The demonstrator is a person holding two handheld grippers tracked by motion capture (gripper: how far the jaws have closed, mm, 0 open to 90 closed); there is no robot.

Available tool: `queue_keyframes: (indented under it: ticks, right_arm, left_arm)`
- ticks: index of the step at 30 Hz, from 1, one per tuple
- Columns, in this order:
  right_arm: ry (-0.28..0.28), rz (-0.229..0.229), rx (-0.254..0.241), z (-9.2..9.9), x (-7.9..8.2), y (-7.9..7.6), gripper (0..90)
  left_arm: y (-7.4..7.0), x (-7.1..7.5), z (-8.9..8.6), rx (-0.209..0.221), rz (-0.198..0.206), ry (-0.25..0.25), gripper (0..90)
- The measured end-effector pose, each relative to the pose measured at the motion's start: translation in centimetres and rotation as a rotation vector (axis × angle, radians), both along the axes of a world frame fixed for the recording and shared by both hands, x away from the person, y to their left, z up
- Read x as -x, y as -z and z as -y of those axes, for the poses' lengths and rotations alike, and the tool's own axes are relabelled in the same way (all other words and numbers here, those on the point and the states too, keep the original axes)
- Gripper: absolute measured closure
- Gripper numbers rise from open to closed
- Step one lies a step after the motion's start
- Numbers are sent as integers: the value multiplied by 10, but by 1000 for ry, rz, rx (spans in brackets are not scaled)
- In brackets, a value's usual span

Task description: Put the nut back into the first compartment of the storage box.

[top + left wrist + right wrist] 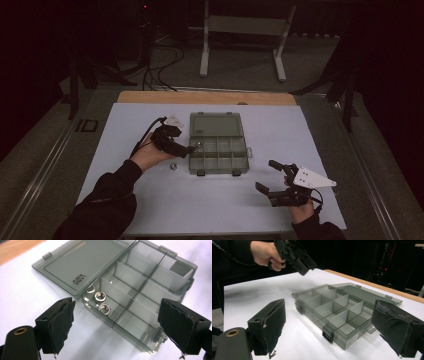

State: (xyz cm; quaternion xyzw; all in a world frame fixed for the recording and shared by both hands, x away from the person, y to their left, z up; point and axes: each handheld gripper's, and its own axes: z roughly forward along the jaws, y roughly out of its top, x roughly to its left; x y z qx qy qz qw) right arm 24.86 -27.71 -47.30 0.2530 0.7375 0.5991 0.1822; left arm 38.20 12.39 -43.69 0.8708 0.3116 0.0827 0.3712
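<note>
With the left gripper hanging at the organizer box's left end, jaws wide and nothing between them, we read this as the release step of sorting nuts into the box. Two nuts sit in the corner compartment beside the open lid, a third seems to lie against the wall there. One more nut lies on the white mat, just left of the box, near the left hand. Right gripper hovers well apart near the front right, jaws also wide and empty.

To do it well, we'd lift clear of the box wall before swinging out, so the pads don't clip the rim and shift the box. Then come down over the loose nut with jaws straddling it, and close on its flats, not its corners. Right gripper could steady the box if it slides.
</note>
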Motion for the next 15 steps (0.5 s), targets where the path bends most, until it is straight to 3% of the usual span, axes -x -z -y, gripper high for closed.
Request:
queue_keyframes:
  ticks: [7,15]
  right_arm:
    - [0,0,1,-1,0,0,123]
    - [0,0,0,-1,0,0,122]
  left_arm:
    - [-5,14,-15,20,30,0,135]
    - [3,27,-31,36,23,10,159]
